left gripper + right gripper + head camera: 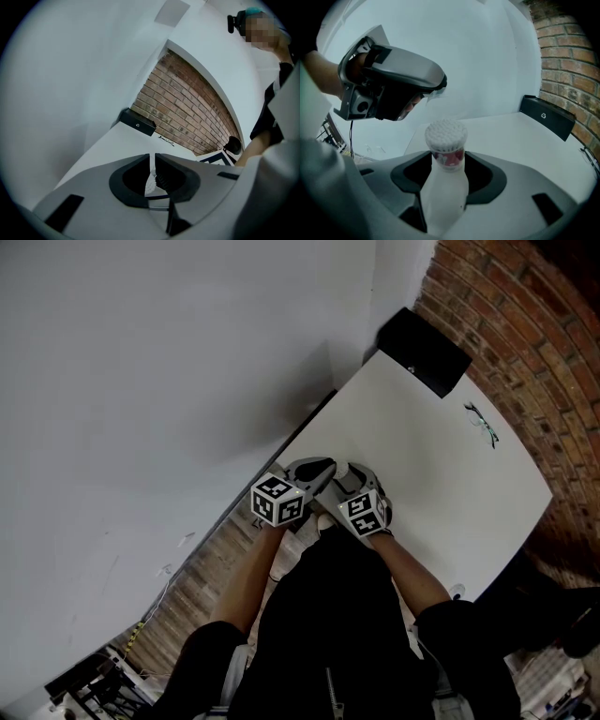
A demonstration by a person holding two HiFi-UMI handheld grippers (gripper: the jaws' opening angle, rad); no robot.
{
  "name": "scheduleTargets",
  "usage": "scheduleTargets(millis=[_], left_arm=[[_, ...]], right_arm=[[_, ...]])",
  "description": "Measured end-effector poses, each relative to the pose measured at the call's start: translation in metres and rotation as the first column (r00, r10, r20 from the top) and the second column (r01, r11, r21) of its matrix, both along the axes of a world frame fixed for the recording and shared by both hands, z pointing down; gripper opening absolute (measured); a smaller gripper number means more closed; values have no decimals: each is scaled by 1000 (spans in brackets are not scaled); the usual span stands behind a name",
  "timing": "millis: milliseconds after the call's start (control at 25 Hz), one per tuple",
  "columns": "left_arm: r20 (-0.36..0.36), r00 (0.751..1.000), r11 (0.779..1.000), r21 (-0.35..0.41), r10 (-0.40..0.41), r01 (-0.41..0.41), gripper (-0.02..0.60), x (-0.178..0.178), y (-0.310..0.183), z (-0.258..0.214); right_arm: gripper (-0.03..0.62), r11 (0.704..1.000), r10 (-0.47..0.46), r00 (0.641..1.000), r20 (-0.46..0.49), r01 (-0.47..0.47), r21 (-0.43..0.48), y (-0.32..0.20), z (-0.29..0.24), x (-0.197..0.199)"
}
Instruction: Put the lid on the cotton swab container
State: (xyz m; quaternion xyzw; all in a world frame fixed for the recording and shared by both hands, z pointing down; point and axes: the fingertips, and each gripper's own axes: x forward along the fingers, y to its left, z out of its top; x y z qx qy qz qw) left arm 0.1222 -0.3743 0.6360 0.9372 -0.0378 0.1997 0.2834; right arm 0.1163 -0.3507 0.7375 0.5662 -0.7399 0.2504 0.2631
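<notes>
The cotton swab container [444,176] is a white bottle with a red band, packed with swab heads [446,131] at its open top. It stands upright in my right gripper [446,161], whose jaws are shut on its body. My left gripper [435,89] hovers above and to the left of the container. It is shut on a thin clear lid [150,180], whose edge shows at its tip [434,95]. In the head view both grippers [314,472] [354,476] sit close together over the near edge of the white table [441,474], and the container is hidden there.
A black box [424,351] [547,116] lies at the table's far end by the brick wall [525,324]. A small dark wiry item [482,424] lies near the table's right edge. White wall stands to the left, and wooden floor [202,573] shows below the table edge.
</notes>
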Motion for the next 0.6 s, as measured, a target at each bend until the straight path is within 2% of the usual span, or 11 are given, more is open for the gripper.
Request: scheduleTargets(millis=[200,320,600], left_arm=[[20,999,999,-29,42,-42,44,2,11,7],[66,994,996,-3,91,-91,43,5,20,15],[125,988,995,-11,95,-95,37,5,21,30]], right_arm=[[232,1000,3,1000,1,-3,-4,1,1,0],[232,1000,6,1000,0,-6,-5,0,0,0],[232,1000,2,1000,-1,-2,-3,0,1,0]])
